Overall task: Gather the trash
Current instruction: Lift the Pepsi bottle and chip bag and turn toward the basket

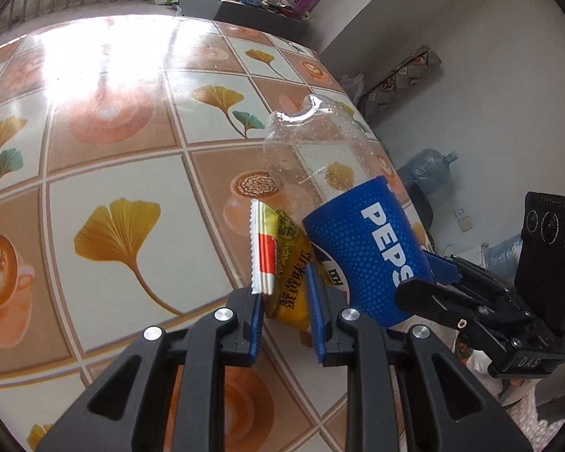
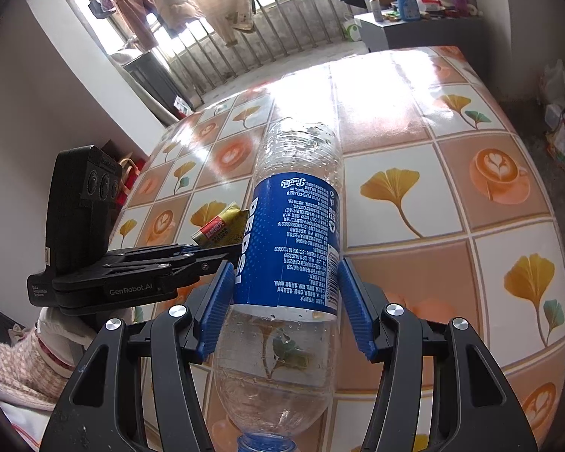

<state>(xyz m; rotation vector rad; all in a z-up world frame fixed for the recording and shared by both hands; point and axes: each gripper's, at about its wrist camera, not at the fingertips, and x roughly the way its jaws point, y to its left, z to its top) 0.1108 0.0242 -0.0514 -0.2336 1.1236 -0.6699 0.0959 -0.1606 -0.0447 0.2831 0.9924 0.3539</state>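
Note:
A clear Pepsi bottle [image 2: 293, 248] with a blue label hangs over the patterned table [image 2: 433, 196], its cap end towards the right wrist camera. My right gripper [image 2: 287, 293] is shut on its label, one blue pad on each side. In the left wrist view the same bottle [image 1: 361, 248] is at the right, with one of the right gripper's fingers [image 1: 442, 265] behind it. My left gripper [image 1: 284, 295] is shut on a yellow snack wrapper [image 1: 282, 260] that sticks up between its pads, right beside the bottle. From the right wrist view, the wrapper [image 2: 222, 226] pokes past the left gripper [image 2: 211, 252].
The table [image 1: 124, 158] carries a glossy cloth with ginkgo leaves and coffee cups, and its right edge drops off behind the bottle. A water jug [image 1: 429, 169] stands on the floor there. A cluttered cabinet [image 1: 245, 3] and a barred window [image 2: 267, 19] are at the back. A checked sleeve [image 2: 22, 373] is at lower left.

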